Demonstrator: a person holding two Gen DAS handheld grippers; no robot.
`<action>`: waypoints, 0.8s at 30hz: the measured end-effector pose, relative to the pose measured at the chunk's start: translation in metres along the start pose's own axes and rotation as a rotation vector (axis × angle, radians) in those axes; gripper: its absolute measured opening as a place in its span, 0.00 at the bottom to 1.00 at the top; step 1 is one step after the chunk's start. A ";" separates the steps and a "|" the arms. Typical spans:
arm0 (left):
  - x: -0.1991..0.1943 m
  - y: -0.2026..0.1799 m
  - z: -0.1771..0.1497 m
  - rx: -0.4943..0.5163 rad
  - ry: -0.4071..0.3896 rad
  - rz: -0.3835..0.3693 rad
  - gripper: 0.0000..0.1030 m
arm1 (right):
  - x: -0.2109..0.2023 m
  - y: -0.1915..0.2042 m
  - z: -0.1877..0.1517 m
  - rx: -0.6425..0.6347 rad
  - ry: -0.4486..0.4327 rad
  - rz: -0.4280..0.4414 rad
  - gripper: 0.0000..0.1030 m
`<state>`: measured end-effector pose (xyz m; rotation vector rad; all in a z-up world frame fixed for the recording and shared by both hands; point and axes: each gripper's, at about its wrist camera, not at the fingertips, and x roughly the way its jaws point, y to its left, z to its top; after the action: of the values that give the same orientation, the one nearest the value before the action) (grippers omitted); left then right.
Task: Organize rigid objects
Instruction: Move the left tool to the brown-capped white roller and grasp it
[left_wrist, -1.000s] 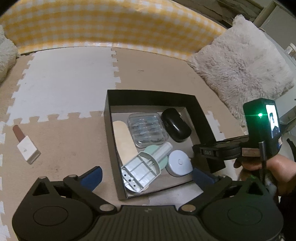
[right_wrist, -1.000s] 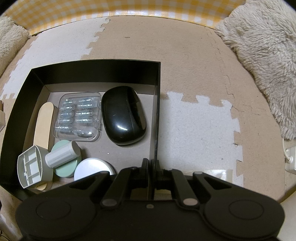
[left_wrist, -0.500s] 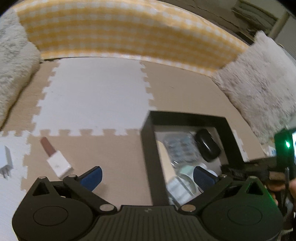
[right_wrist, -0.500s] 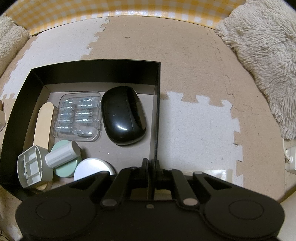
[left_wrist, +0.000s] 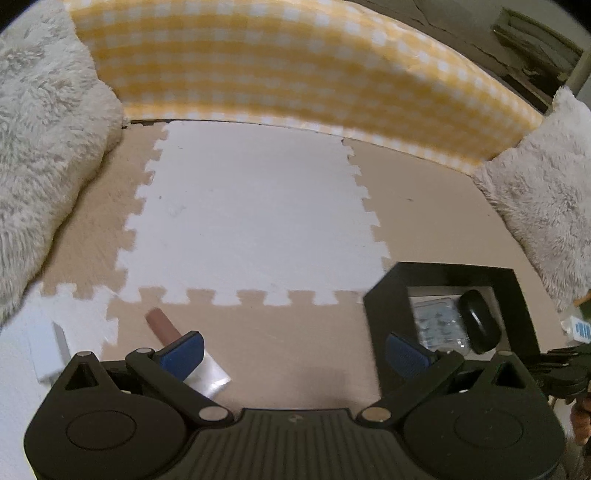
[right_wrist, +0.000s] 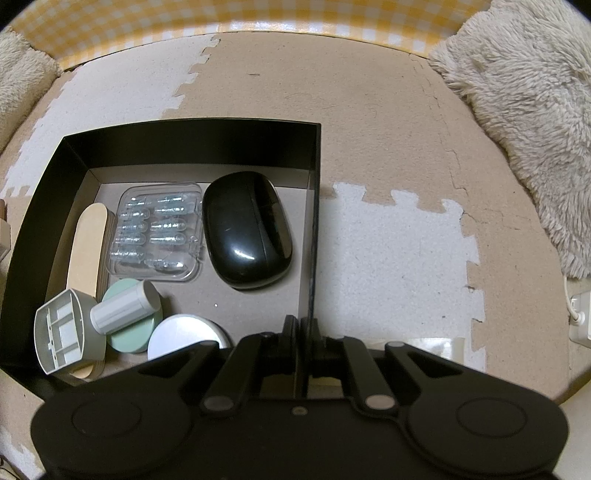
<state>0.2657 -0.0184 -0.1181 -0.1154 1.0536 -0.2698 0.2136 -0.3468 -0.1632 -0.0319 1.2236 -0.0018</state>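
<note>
Right tongs (right_wrist: 303, 325) clamped on box (right_wrist: 184, 142) right wall, lower centre of frame. Left tongs (left_wrist: 293, 350) apart, empty, over floor mat (left_wrist: 251, 221); brown-capped white stick (left_wrist: 166, 326) lower left, touching left finger (left_wrist: 184, 352).

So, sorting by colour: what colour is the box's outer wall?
Black; the box shows best in the right wrist view.

left hand-held gripper (left_wrist: 293, 349) open | brown-white stick (left_wrist: 162, 325) under finger, perhaps | black box (left_wrist: 517, 295) right
</note>
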 end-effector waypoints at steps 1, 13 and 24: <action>0.002 0.005 0.002 0.004 0.009 -0.008 1.00 | 0.000 0.000 0.000 0.000 0.000 0.000 0.07; 0.035 0.055 0.003 -0.086 0.128 -0.139 0.99 | 0.000 0.000 0.000 0.000 0.000 0.000 0.07; 0.039 0.061 0.004 -0.066 0.145 -0.095 0.98 | 0.000 0.001 0.000 -0.001 -0.001 0.000 0.07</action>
<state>0.2972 0.0297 -0.1631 -0.2082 1.2038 -0.3326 0.2138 -0.3460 -0.1629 -0.0330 1.2230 -0.0014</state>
